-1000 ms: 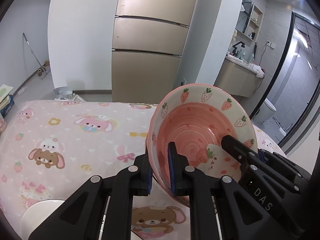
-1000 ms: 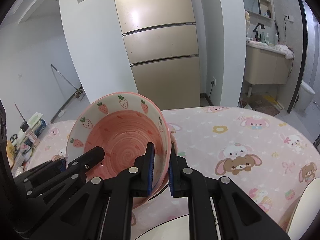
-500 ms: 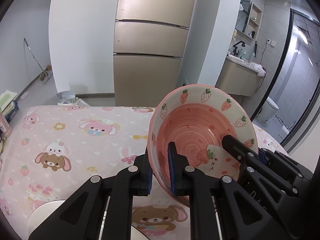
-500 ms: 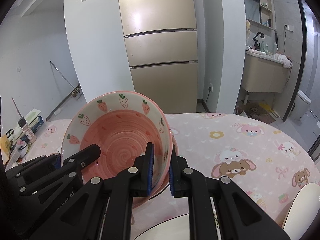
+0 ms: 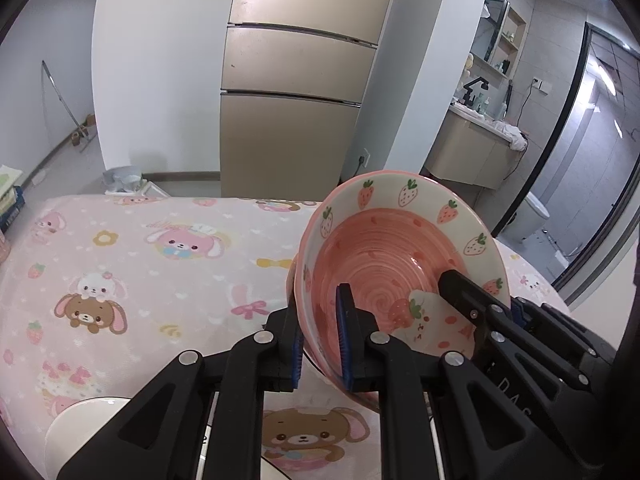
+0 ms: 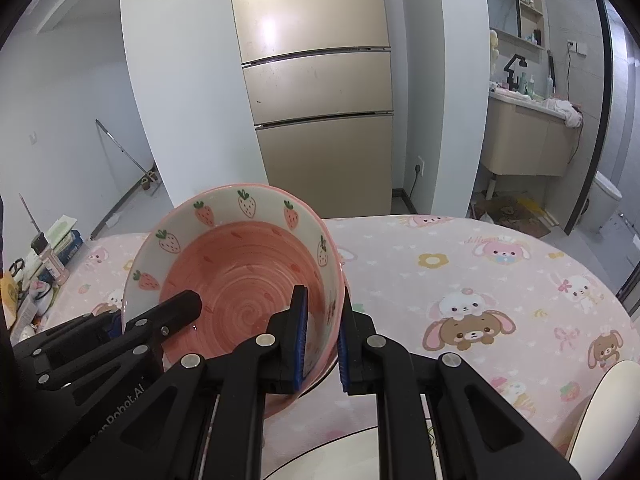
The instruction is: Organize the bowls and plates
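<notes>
A pink strawberry bowl (image 5: 400,264) is held above the table between both grippers; it seems to be two nested bowls. My left gripper (image 5: 320,336) is shut on its left rim. My right gripper (image 6: 322,328) is shut on its right rim, and the bowl shows in the right wrist view (image 6: 240,276). The right gripper's fingers (image 5: 480,308) show at the bowl's far rim in the left wrist view, and the left gripper's fingers (image 6: 168,316) show in the right wrist view. The bowl is tilted towards the cameras.
The table has a pink cartoon-print cloth (image 5: 140,264). A white dish (image 5: 80,432) lies at the near left, a white plate (image 6: 360,456) below the grippers and another white dish (image 6: 608,420) at the near right. Clutter (image 6: 40,264) sits at the table's left edge. A fridge (image 6: 316,92) stands behind.
Both grippers have lifted the bowl higher above the table, keeping their hold. More of the table's far part now shows.
</notes>
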{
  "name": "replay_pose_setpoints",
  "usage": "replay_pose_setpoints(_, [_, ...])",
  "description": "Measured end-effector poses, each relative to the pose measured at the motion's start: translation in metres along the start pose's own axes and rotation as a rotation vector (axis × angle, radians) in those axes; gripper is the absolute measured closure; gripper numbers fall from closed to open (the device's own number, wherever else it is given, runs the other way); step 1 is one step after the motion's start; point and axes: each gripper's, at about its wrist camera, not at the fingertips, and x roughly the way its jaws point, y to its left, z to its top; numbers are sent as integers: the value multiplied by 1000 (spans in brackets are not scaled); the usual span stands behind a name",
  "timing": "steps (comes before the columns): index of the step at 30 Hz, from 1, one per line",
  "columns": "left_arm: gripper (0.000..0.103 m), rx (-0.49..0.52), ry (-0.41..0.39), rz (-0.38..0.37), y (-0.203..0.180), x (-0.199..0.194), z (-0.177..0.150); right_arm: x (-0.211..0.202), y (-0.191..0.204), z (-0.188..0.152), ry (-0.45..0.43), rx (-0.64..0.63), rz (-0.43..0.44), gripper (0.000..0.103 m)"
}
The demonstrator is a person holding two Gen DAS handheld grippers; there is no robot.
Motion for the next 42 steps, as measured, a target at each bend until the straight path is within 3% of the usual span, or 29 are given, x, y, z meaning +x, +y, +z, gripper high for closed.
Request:
replay_pose_setpoints(9, [90, -48, 5, -38, 5, 1, 1, 2, -12, 2, 21, 76, 83, 89])
replay_pose_setpoints(13, [90, -22, -66, -6, 5, -12, 3, 0, -13, 2, -9, 71, 54, 89])
replay_pose_setpoints(15, [99, -24, -59, 18, 7, -11, 4, -1, -14, 3, -11, 67, 56, 89])
replay_pose_setpoints(22, [100, 8, -61, 34, 8, -9, 4, 1, -12, 4, -18, 44, 55, 89])
replay_pose_setpoints(29, [99, -24, -58, 26, 16, -10, 6, 2, -28, 6, -5, 134, 81, 89])
replay_pose_setpoints(37, [99, 7, -48, 60, 10, -8, 5, -3, -31, 11, -1, 135, 97, 89])
replay_pose_setpoints(39, [99, 5, -37, 62, 10, -6, 5, -4, -29, 12, 9, 128, 109, 87])
replay_pose_setpoints(41, [99, 9, -27, 69, 9, -5, 5, -4, -29, 12, 13, 126, 107, 72])
replay_pose_setpoints(42, [99, 11, -26, 69, 10, -5, 5, -5, -28, 12, 7, 123, 100, 70])
